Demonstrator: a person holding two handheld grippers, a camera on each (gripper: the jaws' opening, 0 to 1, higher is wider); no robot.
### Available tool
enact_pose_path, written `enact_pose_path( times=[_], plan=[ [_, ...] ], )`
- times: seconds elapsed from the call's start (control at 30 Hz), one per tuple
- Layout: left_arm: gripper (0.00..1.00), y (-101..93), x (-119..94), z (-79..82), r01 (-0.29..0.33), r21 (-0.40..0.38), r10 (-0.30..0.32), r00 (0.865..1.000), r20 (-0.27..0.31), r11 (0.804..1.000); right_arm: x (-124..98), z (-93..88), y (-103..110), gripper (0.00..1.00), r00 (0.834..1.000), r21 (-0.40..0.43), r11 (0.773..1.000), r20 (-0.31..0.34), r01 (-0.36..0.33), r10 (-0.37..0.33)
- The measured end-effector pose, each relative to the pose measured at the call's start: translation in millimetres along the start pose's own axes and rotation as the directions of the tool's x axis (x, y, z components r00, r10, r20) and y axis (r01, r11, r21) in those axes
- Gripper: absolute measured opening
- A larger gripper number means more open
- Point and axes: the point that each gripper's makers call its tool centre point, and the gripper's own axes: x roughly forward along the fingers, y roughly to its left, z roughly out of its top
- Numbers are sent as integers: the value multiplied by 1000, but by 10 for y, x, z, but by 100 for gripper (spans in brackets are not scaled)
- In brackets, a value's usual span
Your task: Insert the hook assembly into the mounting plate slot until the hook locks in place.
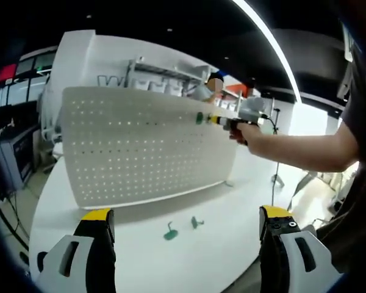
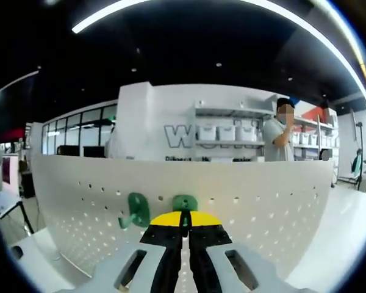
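Right gripper [image 2: 184,224], yellow-tipped jaws pinched on a glossy green hook [image 2: 185,203], presses near the perforated white pegboard's [image 1: 140,146] top edge. Left gripper [image 1: 186,223] gapes wide, holding nothing, over two green hooks [image 1: 182,228] on the smooth table [image 1: 140,250].

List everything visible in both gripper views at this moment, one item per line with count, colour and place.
pegboard: one, white, perforated, standing upright on the table.
table: one, white, under the pegboard.
mounted hook: one, green, on the pegboard's upper row, left of the right gripper's jaws.
held hook: one, green, at the pegboard's upper row, at the tips of the right gripper's jaws.
loose hooks: two, green, lying on the table before the pegboard.
shelving with bins: white, on the back wall.
bystander: one, beyond the pegboard.
left gripper: yellow-tipped jaws apart, empty, above the table.
right gripper: yellow-tipped jaws closed on the held hook.
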Motion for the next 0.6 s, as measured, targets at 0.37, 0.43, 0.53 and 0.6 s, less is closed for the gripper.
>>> enact_pose_path(
  times=[0.37, 0.43, 0.53, 0.6],
  plan=[
    [100, -19, 3, 20, 1, 6, -1, 1000, 0, 1000, -46, -20, 101, 4, 998, 4, 999, -42, -37, 37],
    [100, -20, -7, 27, -1, 7, 1, 1000, 2, 1000, -60, -12, 121, 7, 998, 21, 999, -43, -45, 45],
    [100, -21, -24, 34, -7, 7, 7, 1000, 8, 1000, -88, 27, 121, 10, 998, 28, 999, -40, -42, 43],
    [100, -22, -38, 38, -10, 3, 10, 1000, 15, 1000, -106, 59, 115, 13, 999, 34, 999, -37, -39, 40]
  ],
)
